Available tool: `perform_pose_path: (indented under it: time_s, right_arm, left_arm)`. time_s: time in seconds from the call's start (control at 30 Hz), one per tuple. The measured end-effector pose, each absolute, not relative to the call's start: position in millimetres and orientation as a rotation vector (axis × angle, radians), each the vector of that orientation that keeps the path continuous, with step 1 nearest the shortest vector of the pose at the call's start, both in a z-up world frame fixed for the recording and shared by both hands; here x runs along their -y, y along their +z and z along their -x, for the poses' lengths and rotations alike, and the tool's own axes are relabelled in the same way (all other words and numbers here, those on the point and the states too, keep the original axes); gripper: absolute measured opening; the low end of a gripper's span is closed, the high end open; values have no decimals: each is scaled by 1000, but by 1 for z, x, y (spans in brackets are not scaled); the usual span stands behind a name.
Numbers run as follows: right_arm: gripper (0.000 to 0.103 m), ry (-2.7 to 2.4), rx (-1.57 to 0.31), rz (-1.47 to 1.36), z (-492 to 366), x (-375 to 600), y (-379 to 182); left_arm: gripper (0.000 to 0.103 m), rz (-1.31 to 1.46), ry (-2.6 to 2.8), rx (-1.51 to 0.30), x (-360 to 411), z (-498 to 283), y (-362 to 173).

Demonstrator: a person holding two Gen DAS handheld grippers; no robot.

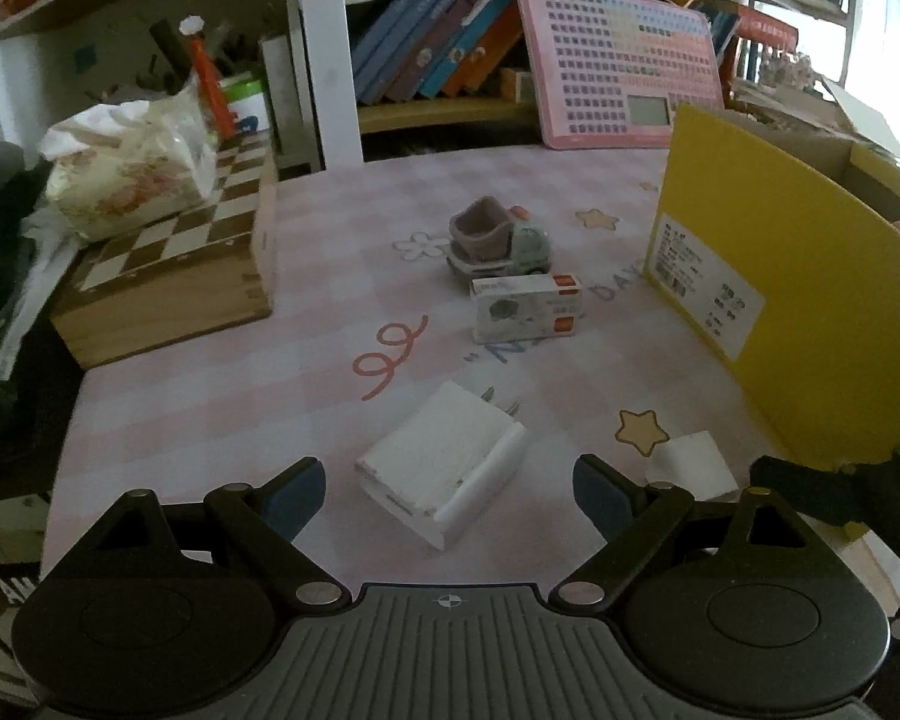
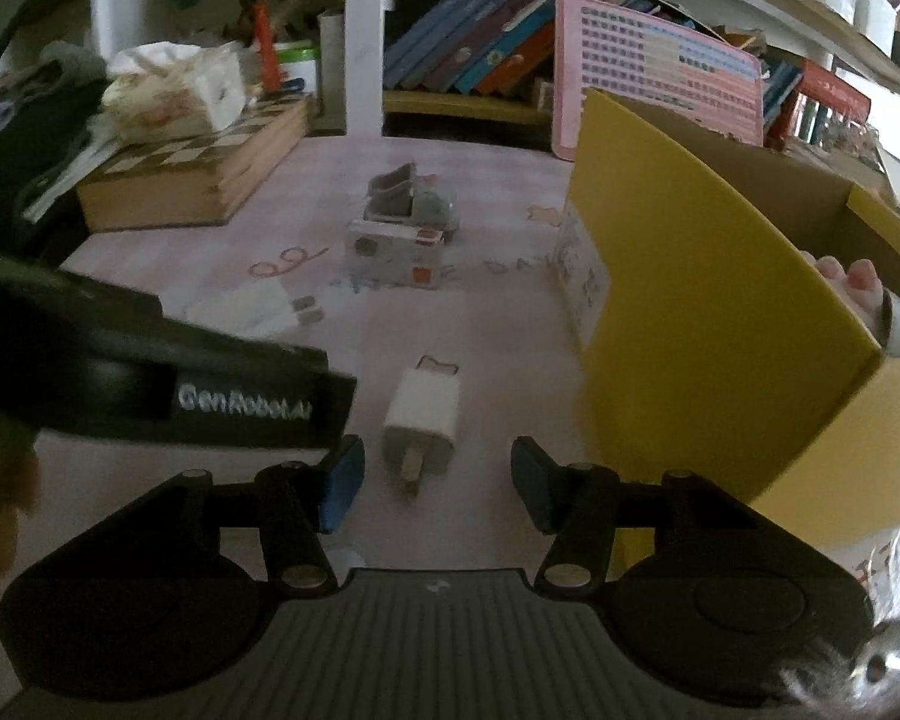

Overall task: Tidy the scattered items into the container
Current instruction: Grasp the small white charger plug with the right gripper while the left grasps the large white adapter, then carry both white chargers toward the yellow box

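Observation:
My left gripper (image 1: pixel 447 492) is open, low over the pink table mat, with a large white charger block (image 1: pixel 444 468) lying between and just ahead of its blue pads, untouched. My right gripper (image 2: pixel 438 483) is open around a small white plug adapter (image 2: pixel 420 420), with a gap on both sides of it. The adapter (image 1: pixel 690 465) lies beside the yellow cardboard box (image 2: pixel 690 312), whose wall (image 1: pixel 798 300) stands at the right. Farther back are a small white carton (image 1: pixel 528 306) and a toy truck (image 1: pixel 498 240). The left gripper's black body (image 2: pixel 150 384) crosses the right wrist view.
A wooden chessboard case (image 1: pixel 174 276) with a tissue pack (image 1: pixel 126 174) on it stands at the left. A pink toy keyboard (image 1: pixel 624 66) leans against a bookshelf (image 1: pixel 450 30) at the back. Some items (image 2: pixel 870 300) lie inside the yellow box.

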State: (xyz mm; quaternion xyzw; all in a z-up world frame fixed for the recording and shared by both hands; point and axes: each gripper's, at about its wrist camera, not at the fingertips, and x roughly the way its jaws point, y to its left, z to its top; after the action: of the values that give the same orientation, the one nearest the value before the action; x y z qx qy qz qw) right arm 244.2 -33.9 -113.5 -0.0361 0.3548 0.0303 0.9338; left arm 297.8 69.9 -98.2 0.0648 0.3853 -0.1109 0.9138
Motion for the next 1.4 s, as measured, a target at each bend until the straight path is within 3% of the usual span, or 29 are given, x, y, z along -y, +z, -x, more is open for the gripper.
perform_pose_path:
  time_s: [0.13, 0.33, 0.4, 0.47, 1.4]
  right_arm:
    - [49, 58, -715, 67, -250, 34, -115]
    - [44, 52, -708, 44, -254, 35, -116]
    - [38, 59, -709, 34, -255, 36, -116]
    - [24, 69, -709, 28, -255, 35, -115]
    - [24, 199, -672, 51, -227, 42, -67]
  left_arm:
    - [90, -137, -226, -800, -67, -304, -102]
    - [76, -108, -204, -819, -70, -312, -106]
    - [65, -102, -200, -813, -71, -312, -105]
    - [64, -104, -203, -816, -71, -312, -105]
    - [64, -45, -134, -739, -96, -252, -48]
